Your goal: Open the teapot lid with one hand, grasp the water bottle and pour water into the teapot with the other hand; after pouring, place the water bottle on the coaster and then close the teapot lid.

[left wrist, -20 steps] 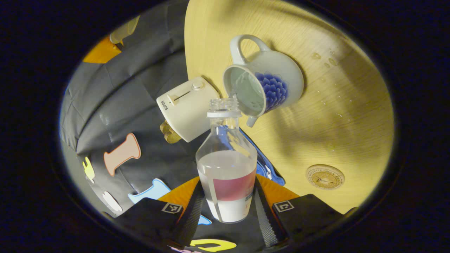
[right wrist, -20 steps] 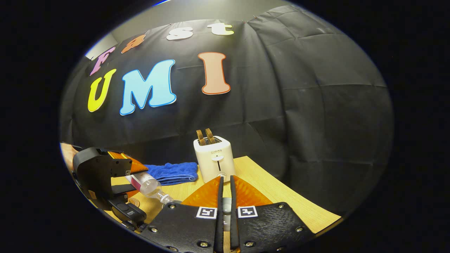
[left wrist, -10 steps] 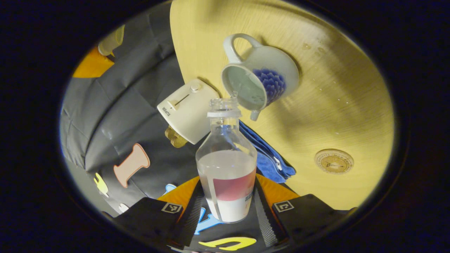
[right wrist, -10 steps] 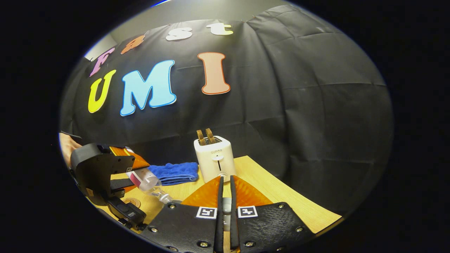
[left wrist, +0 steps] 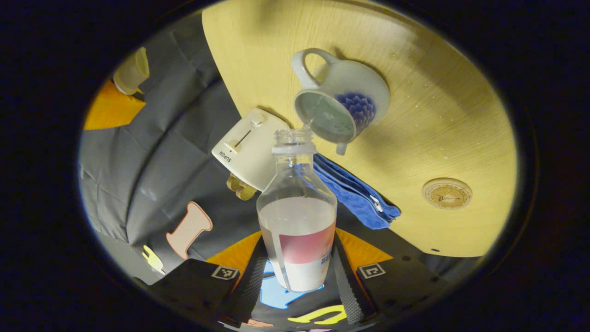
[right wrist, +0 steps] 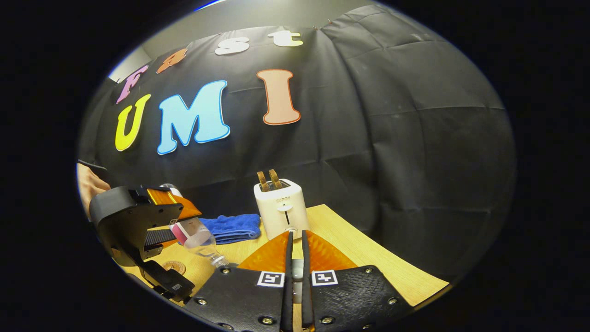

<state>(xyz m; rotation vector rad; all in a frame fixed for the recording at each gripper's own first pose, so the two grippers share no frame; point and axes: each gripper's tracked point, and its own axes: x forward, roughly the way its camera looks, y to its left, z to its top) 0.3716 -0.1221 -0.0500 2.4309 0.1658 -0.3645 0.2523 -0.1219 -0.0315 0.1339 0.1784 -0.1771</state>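
Note:
My left gripper (left wrist: 298,258) is shut on the clear water bottle (left wrist: 297,216), which has a red and white label and no cap. The bottle is tipped mouth-down toward the open white teapot (left wrist: 345,101) with a blue flower pattern, and a thin stream runs from its mouth into the pot. The round wooden coaster (left wrist: 447,193) lies to one side on the table. My right gripper (right wrist: 296,249) is shut on the pale teapot lid (right wrist: 297,271), held up and away from the pot. In the right gripper view, the left gripper (right wrist: 138,221) tilts the bottle (right wrist: 196,235) at the left.
A white toaster (right wrist: 281,207) with two slices in it stands at the back of the wooden table (right wrist: 368,258). A folded blue towel (right wrist: 230,227) lies beside it. Water drops dot the table (left wrist: 438,138) past the teapot. A hand (right wrist: 90,186) shows behind the left gripper.
The left gripper has lifted and tipped the bottle more steeply over the teapot, still pouring. The right gripper has stayed still with the lid.

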